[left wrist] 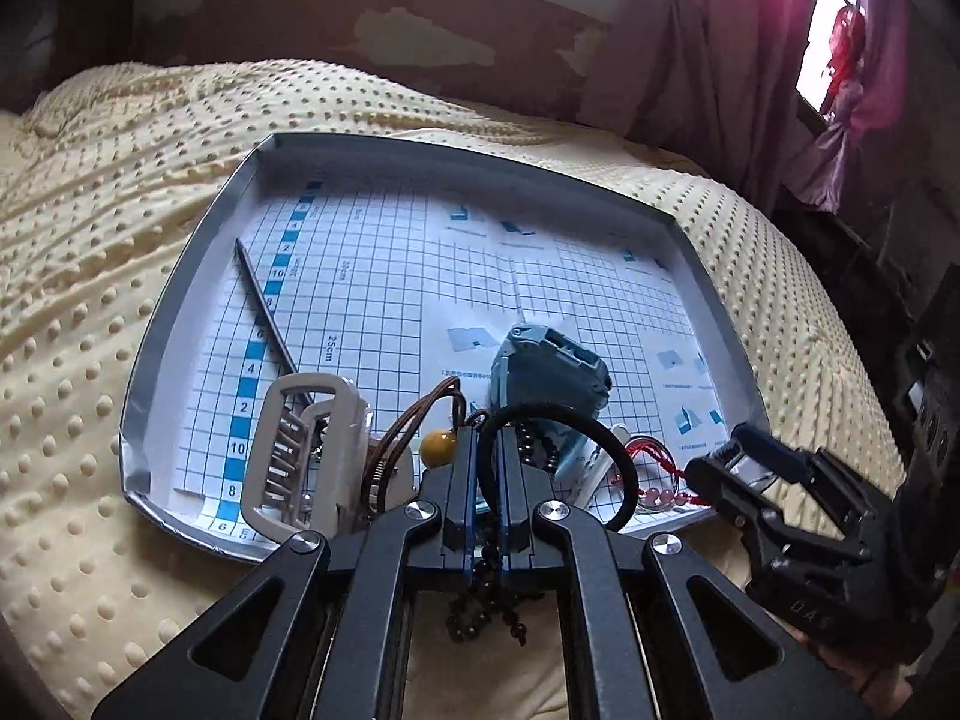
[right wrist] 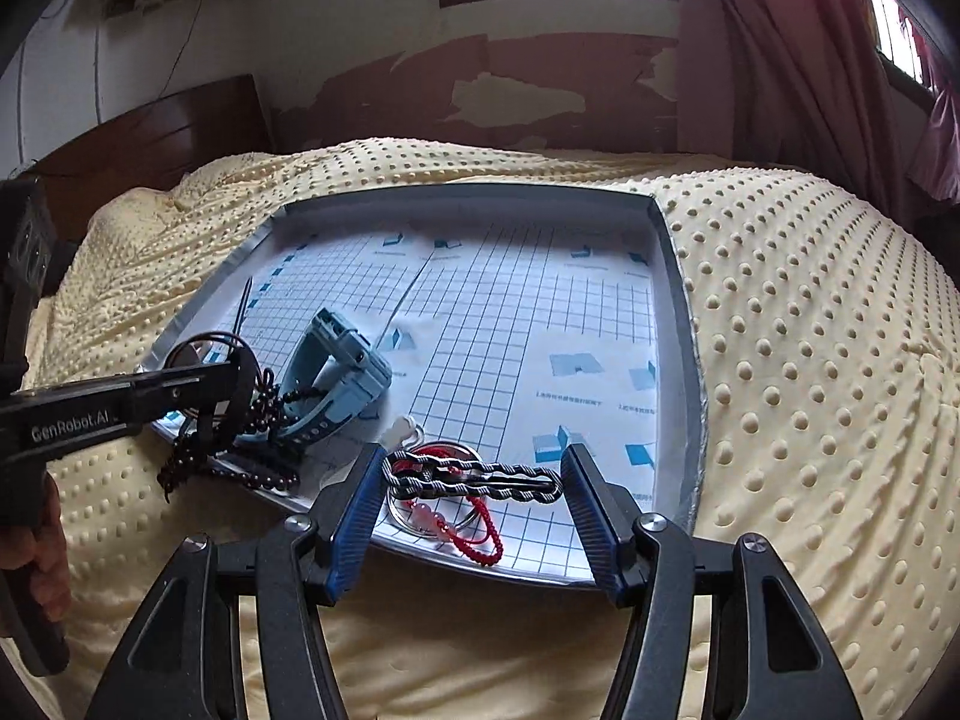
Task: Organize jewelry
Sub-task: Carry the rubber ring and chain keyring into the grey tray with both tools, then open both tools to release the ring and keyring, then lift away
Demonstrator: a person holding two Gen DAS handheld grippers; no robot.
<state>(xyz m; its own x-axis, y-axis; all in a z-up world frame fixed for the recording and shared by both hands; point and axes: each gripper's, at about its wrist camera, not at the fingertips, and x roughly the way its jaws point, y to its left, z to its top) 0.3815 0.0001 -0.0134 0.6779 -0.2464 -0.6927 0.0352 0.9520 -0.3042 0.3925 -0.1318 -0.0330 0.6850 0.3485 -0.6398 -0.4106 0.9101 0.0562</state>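
My left gripper [left wrist: 491, 441] is shut on a black hair tie [left wrist: 624, 468] and a dark bead bracelet [left wrist: 480, 606], held just above the near edge of the grid-lined tray [left wrist: 180, 300]. In the right wrist view the left gripper [right wrist: 237, 375] carries the same hair tie [right wrist: 240, 402], with the beads [right wrist: 198, 456] hanging below. My right gripper [right wrist: 474, 453] stands open at the tray's [right wrist: 678, 300] near rim. A black-and-white braided cord [right wrist: 480, 480], a red string bracelet [right wrist: 480, 531] and a metal ring lie between its fingers. A blue watch [right wrist: 336, 378] lies mid-tray.
A beige hair clip [left wrist: 300, 450], a brown cord with an amber bead [left wrist: 438, 447] and a thin hair stick [left wrist: 264, 312] lie at the tray's near left. The tray rests on a dotted cream bedspread [right wrist: 810, 360]. A hand [right wrist: 42, 552] holds the left gripper.
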